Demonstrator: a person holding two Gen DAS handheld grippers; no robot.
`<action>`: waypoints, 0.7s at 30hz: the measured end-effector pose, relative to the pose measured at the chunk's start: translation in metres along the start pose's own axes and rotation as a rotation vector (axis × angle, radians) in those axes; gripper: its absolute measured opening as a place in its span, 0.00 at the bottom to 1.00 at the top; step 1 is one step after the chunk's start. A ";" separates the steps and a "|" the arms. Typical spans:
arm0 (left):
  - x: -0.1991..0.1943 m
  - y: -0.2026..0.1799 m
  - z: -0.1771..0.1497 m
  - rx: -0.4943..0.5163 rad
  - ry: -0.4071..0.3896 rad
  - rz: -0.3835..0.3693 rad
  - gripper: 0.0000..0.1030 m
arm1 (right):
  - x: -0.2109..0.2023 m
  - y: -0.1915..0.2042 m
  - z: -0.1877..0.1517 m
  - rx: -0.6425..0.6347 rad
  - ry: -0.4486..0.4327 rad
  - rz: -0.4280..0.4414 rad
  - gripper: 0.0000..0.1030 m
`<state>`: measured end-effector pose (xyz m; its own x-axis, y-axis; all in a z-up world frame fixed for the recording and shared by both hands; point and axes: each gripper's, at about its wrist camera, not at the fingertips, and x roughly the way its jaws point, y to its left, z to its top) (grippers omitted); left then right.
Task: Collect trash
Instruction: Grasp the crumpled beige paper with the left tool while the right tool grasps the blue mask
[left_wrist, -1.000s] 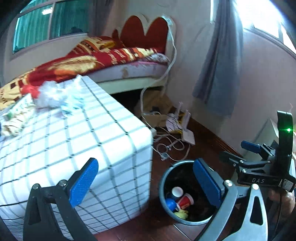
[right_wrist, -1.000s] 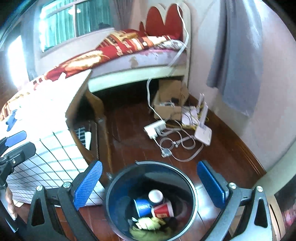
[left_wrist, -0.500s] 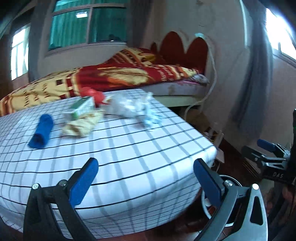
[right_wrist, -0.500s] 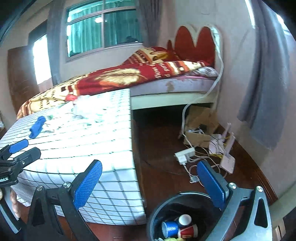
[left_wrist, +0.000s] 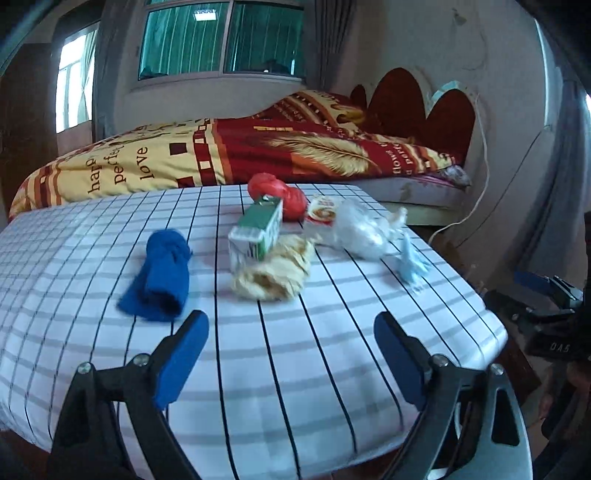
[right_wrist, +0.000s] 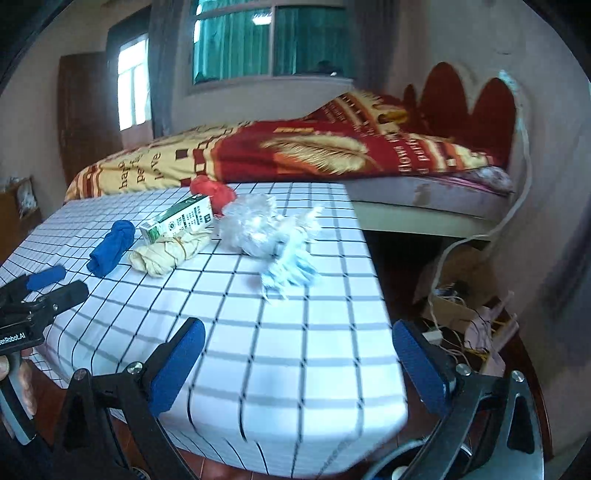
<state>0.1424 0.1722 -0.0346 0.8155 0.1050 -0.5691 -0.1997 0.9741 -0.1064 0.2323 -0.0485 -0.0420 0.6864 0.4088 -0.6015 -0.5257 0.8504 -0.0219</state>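
Trash lies on a table with a white checked cloth (left_wrist: 295, 350): a rolled blue cloth (left_wrist: 162, 277), a green-and-white carton (left_wrist: 258, 229), a crumpled yellow wrapper (left_wrist: 273, 271), a red bag (left_wrist: 280, 194), a clear plastic bag (left_wrist: 360, 229) and a light blue mask (left_wrist: 410, 258). My left gripper (left_wrist: 291, 354) is open and empty, over the table's near edge. My right gripper (right_wrist: 299, 365) is open and empty at the table's near right corner. The right wrist view shows the blue cloth (right_wrist: 110, 251), carton (right_wrist: 177, 221), wrapper (right_wrist: 170, 251), plastic bag (right_wrist: 255, 225) and mask (right_wrist: 288, 269).
A bed with a red and yellow blanket (left_wrist: 258, 147) stands behind the table. Cables and a cardboard box (right_wrist: 458, 295) lie on the wooden floor to the right. A bin's rim (right_wrist: 399, 465) shows at the bottom edge of the right wrist view.
Both grippers have swung up and left from the bin on the floor to face the tabletop. The bin with cups has dropped out of view. Both stay open.
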 end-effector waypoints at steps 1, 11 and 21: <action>0.010 0.001 0.006 0.008 0.013 0.015 0.89 | 0.012 0.002 0.008 0.003 0.021 0.016 0.94; 0.090 0.011 0.030 0.011 0.159 0.012 0.84 | 0.110 0.003 0.036 0.006 0.202 0.048 0.72; 0.115 0.004 0.029 0.021 0.247 -0.026 0.68 | 0.133 -0.004 0.041 0.001 0.227 0.076 0.50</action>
<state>0.2512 0.1937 -0.0768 0.6622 0.0306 -0.7487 -0.1673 0.9800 -0.1080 0.3460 0.0164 -0.0893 0.5147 0.3867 -0.7652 -0.5709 0.8204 0.0306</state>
